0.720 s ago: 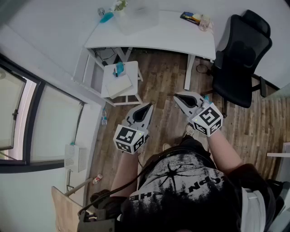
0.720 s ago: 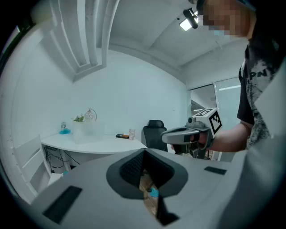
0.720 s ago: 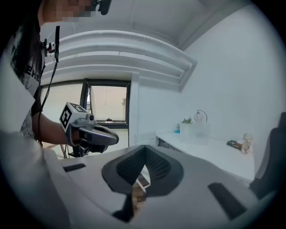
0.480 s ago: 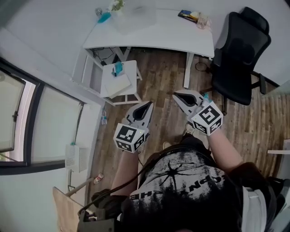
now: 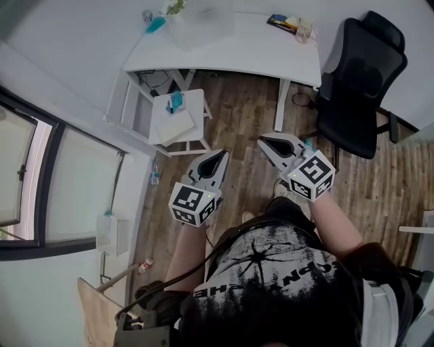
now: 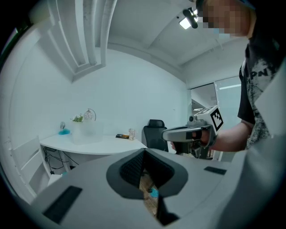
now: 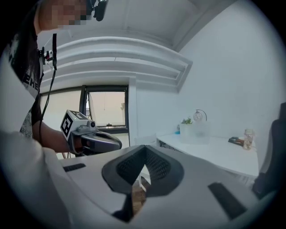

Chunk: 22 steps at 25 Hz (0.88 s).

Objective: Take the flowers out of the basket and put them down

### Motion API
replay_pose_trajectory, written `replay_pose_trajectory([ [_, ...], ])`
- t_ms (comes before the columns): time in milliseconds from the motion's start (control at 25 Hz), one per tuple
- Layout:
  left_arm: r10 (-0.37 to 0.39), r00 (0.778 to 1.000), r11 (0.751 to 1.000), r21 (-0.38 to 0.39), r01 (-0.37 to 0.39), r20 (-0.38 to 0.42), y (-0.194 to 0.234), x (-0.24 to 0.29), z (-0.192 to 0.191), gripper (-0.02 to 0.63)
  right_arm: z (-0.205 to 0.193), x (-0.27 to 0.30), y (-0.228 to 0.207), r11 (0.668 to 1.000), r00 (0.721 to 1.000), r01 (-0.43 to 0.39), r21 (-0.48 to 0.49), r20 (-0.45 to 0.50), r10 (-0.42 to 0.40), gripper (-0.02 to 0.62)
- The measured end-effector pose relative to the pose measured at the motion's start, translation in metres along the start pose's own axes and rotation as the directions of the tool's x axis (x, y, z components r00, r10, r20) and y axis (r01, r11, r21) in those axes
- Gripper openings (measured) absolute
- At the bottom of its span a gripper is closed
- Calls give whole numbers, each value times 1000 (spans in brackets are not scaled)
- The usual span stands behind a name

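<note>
Holds left gripper (image 5: 223, 155) and right gripper (image 5: 262, 141) side by side in front of the torso, well short of the white desk (image 5: 258, 51). Points both noses toward the desk, above the wood floor (image 5: 237, 115), with forearms bent and marker cubes turned back toward the body.

Shows the left jaws clenched, pads meeting at the tip, with nothing between. Shows the right jaws clenched and empty as well.

Locates the flowers (image 5: 178, 7) at the far left corner of the desk, at the rim of a translucent container (image 5: 203, 20), well apart from both grippers. Locates a black office chair (image 5: 359, 88) at the desk's right end and a small white side table (image 5: 178, 118) just in front of its left end.

Differs little from a moment ago: same stance, right gripper a shade nearer the desk, jaws as before
</note>
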State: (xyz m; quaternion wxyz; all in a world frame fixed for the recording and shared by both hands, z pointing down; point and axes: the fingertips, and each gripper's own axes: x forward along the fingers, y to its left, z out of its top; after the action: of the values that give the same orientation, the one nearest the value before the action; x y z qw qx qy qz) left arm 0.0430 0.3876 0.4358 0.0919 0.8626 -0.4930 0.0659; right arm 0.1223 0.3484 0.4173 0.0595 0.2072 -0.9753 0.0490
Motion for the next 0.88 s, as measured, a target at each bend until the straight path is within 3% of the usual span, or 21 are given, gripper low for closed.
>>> replay_pose_trajectory([
  [360,9,999,999,-39,-11,-41,16,55,-12,11,-9,15,-44,999,1000,-24,26,-6,24,14],
  [880,86,994,995,-44,-89,-67,94,187,25,11,11,74,-185,991,992,-123,45,18,122,14],
])
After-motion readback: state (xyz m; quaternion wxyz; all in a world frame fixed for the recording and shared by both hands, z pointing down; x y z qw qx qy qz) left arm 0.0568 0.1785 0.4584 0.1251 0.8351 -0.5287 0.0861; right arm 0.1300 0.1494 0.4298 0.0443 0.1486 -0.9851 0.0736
